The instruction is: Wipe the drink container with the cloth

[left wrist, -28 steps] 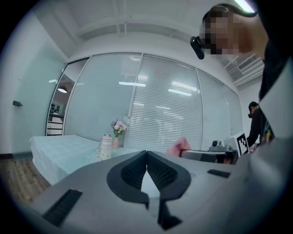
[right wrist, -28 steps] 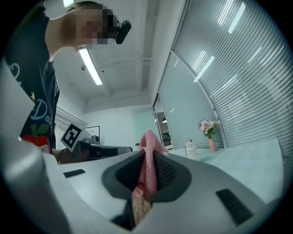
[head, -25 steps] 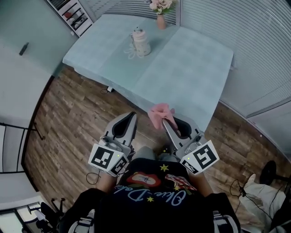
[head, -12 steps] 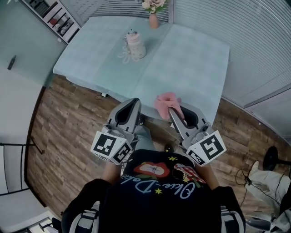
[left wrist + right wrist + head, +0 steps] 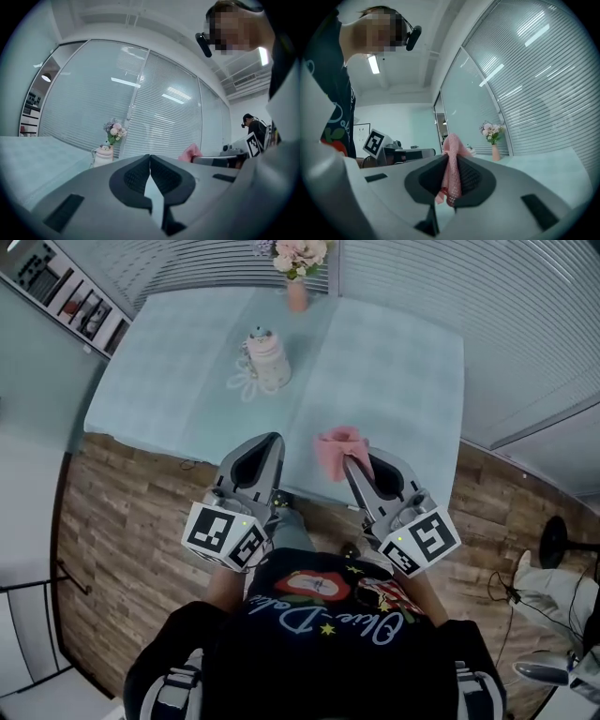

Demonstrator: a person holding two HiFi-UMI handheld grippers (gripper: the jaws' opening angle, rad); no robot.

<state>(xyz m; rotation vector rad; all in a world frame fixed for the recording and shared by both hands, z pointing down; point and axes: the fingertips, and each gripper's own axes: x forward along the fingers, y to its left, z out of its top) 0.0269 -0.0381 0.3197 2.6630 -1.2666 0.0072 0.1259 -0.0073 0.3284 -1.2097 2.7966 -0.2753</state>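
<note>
Pale table (image 5: 394, 362), wood floor (image 5: 122, 521), blinds (image 5: 525, 324)

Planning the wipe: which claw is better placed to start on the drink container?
Likely right. The right claw is shut on the pink cloth; the left claw is shut and empty. The drink container stands farther up the table.

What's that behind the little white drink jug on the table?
A pink vase of flowers stands behind the drink container, at the far edge of the table. The container's own back side is hidden.
</note>
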